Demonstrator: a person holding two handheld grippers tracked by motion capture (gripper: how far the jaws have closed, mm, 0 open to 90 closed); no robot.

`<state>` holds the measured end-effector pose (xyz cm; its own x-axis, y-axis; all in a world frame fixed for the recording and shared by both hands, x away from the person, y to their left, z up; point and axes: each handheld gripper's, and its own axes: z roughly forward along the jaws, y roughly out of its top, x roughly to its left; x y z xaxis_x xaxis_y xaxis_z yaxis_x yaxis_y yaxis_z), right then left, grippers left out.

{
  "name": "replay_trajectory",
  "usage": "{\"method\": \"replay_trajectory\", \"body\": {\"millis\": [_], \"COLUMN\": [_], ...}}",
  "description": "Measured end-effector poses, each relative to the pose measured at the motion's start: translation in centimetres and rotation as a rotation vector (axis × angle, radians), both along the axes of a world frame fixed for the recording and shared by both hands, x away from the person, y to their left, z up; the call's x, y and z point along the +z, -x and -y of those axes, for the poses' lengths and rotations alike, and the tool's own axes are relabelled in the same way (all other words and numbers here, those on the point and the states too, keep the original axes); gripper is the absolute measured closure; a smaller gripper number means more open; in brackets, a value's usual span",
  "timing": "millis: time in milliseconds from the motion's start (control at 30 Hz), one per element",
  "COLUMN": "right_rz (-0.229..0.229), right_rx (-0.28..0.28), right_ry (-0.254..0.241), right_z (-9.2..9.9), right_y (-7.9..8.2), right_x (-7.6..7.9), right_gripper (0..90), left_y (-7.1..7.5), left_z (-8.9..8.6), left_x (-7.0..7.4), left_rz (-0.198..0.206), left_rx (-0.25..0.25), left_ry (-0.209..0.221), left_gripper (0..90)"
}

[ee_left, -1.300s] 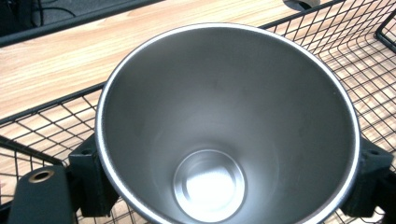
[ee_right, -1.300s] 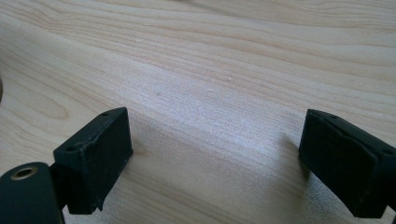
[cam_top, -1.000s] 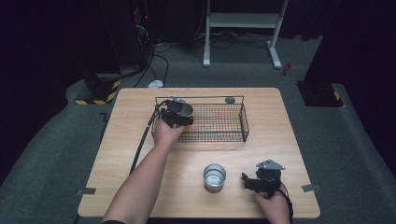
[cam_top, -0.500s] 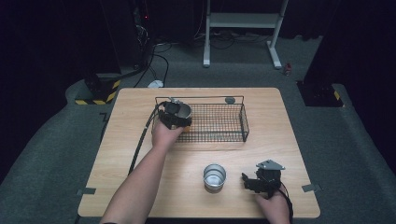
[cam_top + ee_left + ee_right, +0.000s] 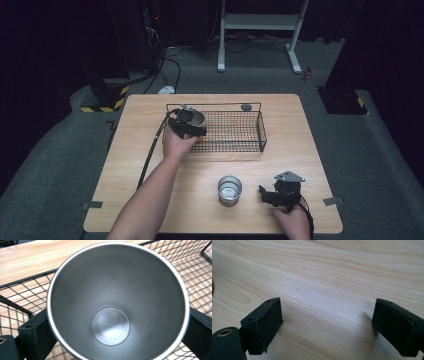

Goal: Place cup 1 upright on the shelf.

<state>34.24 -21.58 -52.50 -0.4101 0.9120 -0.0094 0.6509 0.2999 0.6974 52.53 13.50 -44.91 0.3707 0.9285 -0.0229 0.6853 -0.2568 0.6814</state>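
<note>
— Steel was what sat between the left gripper (image 5: pixel 190 126)'s jaws: a shiny cup (image 5: pixel 117 301), mouth toward the camera riding on that gripper. Was it clamped?

— I couldn't say for sure. The jaws had just been opening, and they flanked the cup's wall on either side, close against it. Whether the pads were pressing, the left gripper view didn't settle.

— And where was the cup?

— At the near-left corner of the black wire basket (image 5: pixel 235 131), above its mesh floor, rim tilted up toward the hand.

— How was the left hand (image 5: pixel 178 145) posed?

— Forearm stretched forward from the table's near edge, hand just short of the basket's front wall, gripper reaching over it.

— The other side?

— The right gripper (image 5: pixel 272 196) lay low at the near-right of the wooden table (image 5: pixel 140 165), jaws wide apart with bare wood between them. A second steel cup (image 5: pixel 230 189) stood upright just beside it, to its left, untouched.
</note>
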Motion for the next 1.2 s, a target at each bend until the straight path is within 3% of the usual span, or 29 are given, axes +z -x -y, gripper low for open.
{"method": "replay_trajectory", "body": {"millis": [133,600,900,1200], "right_rz": [0.000,0.000,0.000,0.000], "right_rx": [0.000,0.000,0.000,0.000], "right_ry": [0.000,0.000,0.000,0.000], "right_z": [0.0,0.0,0.0,0.0], "right_y": [0.0,0.0,0.0,0.0], "right_x": [0.0,0.0,0.0,0.0], "right_gripper": [9.1,9.1,9.1,9.1], "left_y": [0.2,0.5,0.9,2.0], "left_z": [-0.2,-0.6,-1.1,-1.9], "left_x": [0.4,1.1,1.7,2.3], "left_rz": [0.028,0.060,0.068,0.078], "left_rx": [-0.002,-0.013,-0.017,-0.034], "left_ry": [-0.004,0.038,0.070,0.074], "left_gripper": [0.6,0.6,0.6,0.6]}}
